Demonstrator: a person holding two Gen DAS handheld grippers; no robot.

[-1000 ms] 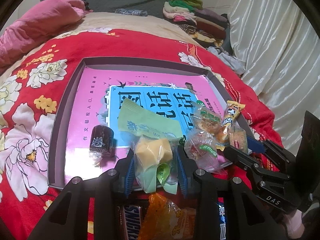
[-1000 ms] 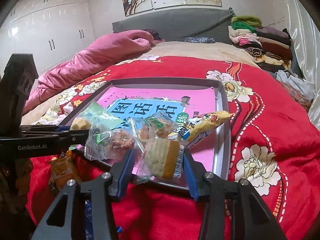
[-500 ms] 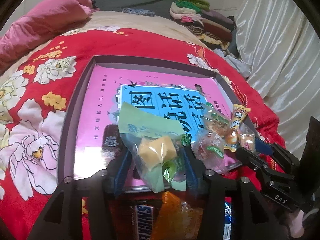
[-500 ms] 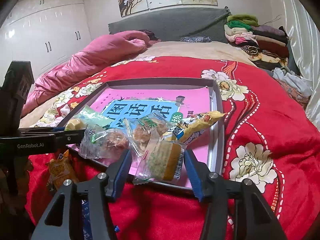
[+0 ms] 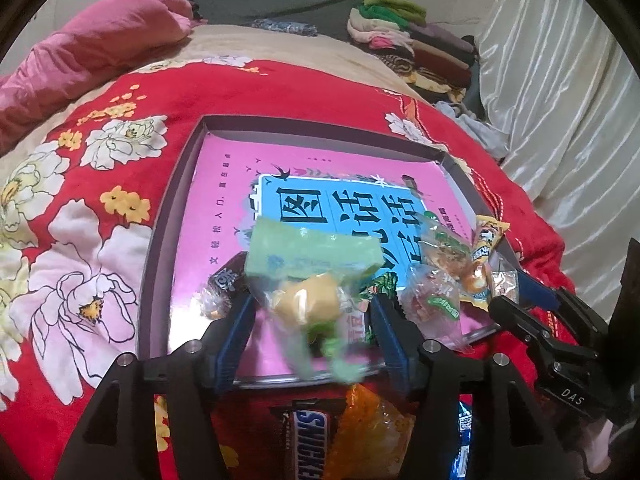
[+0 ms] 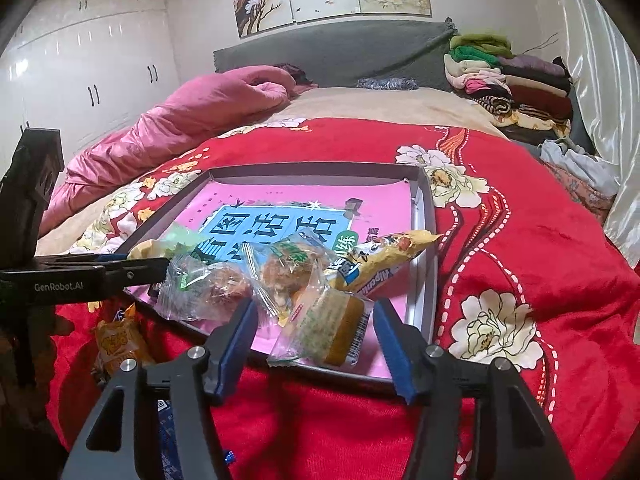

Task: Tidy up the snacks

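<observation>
A shallow grey box (image 5: 188, 184) with a pink and blue printed bottom lies on the red flowered bedspread. In the left wrist view my left gripper (image 5: 312, 312) is open; a green-wrapped yellow pastry (image 5: 308, 280) sits blurred between its fingers, apart from both pads. In the right wrist view my right gripper (image 6: 316, 328) is open around a wrapped cake (image 6: 332, 328) lying at the box's near edge. Two clear-wrapped pastries (image 6: 212, 284) and a yellow snack stick (image 6: 384, 256) lie beside it. A dark wrapped candy (image 5: 224, 280) lies left of the green pack.
A Snickers bar (image 5: 308, 440) and an orange snack bag (image 5: 372, 432) lie on the bedspread below the box. A pink quilt (image 6: 192, 112) and folded clothes (image 6: 504, 76) lie farther back. A white curtain (image 5: 560, 100) hangs on the right.
Both grippers have opened wider and drawn back a little. The green-wrapped pastry has come free of the left fingers and the cake rests on the box edge.
</observation>
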